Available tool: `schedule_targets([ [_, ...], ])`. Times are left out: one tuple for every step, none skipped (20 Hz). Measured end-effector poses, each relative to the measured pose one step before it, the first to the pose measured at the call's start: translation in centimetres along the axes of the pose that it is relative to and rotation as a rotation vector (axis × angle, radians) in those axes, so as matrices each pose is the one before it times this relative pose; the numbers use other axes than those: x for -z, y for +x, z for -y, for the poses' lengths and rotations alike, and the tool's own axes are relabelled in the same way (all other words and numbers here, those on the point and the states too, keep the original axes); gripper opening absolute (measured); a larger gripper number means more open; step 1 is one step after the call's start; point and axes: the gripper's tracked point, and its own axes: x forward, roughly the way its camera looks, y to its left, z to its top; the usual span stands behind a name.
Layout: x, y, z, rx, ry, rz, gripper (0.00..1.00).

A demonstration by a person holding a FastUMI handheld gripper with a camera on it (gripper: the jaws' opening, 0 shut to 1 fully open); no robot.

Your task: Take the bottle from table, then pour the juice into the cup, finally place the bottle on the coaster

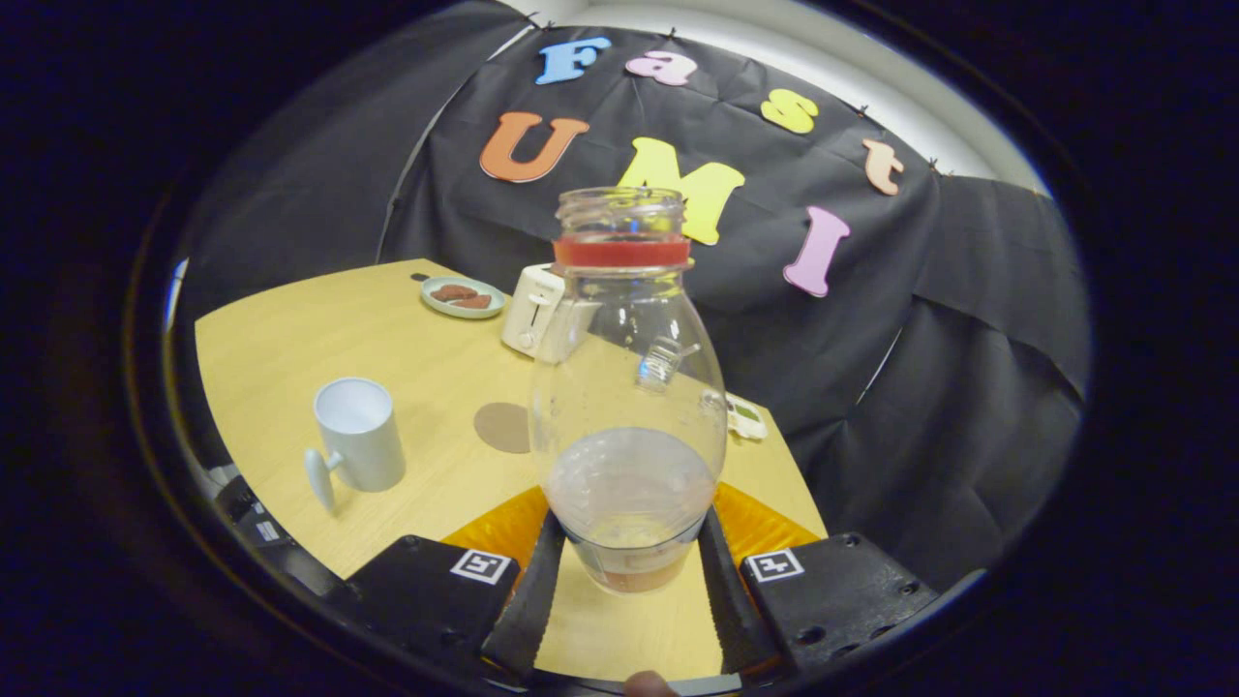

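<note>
Gripper [629, 557]: level, pointing forward over the table.
Fingers [530, 590]: both pressed on the bottle's [629, 387] lower sides, clamping it upright.

Bottle [627, 387] hides part of the toaster [535, 312] — coaster's [502, 427] edge too.

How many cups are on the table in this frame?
1. The white cup stands on the table beside the brown coaster, off to one side of the bottle held between the fingers. Others may hide behind the bottle.
</note>
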Motion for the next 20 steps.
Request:
schedule_targets([
  [-0.006,0.163,0.105,0.01663,-0.02884,-0.00093,0.74],
  [0.016,0.131,0.096,0.01937,-0.03340,-0.00109,0.74],
  [-0.057,0.165,0.118,0.01914,-0.03584,-0.00009,0.74],
  [0.032,0.301,-0.067,0.02254,-0.04441,0.00203,0.74],
  [0.112,0.198,-0.124,0.01658,-0.04114,-0.00188,0.74],
  [0.147,0.200,-0.372,0.00913,-0.03182,0.00043,0.74],
  [0.174,0.164,-0.396,0.01023,-0.03811,-0.00556,0.74],
  [-0.020,0.222,-0.323,0.01068,-0.03444,0.00048,0.74],
  [-0.132,0.127,-0.216,0.01516,-0.03678,-0.00045,0.74],
  [-0.104,0.323,-0.239,0.01573,-0.03695,0.00106,0.74],
  [-0.215,0.286,-0.153,0.01848,-0.04132,0.00141,0.74],
  [-0.228,0.302,-0.258,0.01363,-0.03462,-0.00221,0.74],
  [-0.068,0.264,-0.109,0.01193,-0.03366,0.00050,0.74],
  [-0.063,0.414,-0.254,0.00863,-0.02780,0.00067,0.74],
  [-0.167,0.189,-0.197,0.00828,-0.02189,-0.00028,0.74],
  [-0.285,0.352,-0.195,0.00435,-0.01849,0.00006,0.74],
  [-0.068,0.111,-0.200,0.00551,-0.01573,-0.00168,0.74],
  [-0.044,0.109,-0.122,0.00585,-0.01719,-0.00236,0.74],
  [-0.366,0.201,-0.099,0.00709,-0.01494,-0.00013,0.74],
  [-0.316,0.037,0.080,0.01284,-0.02031,0.00091,0.74],
])
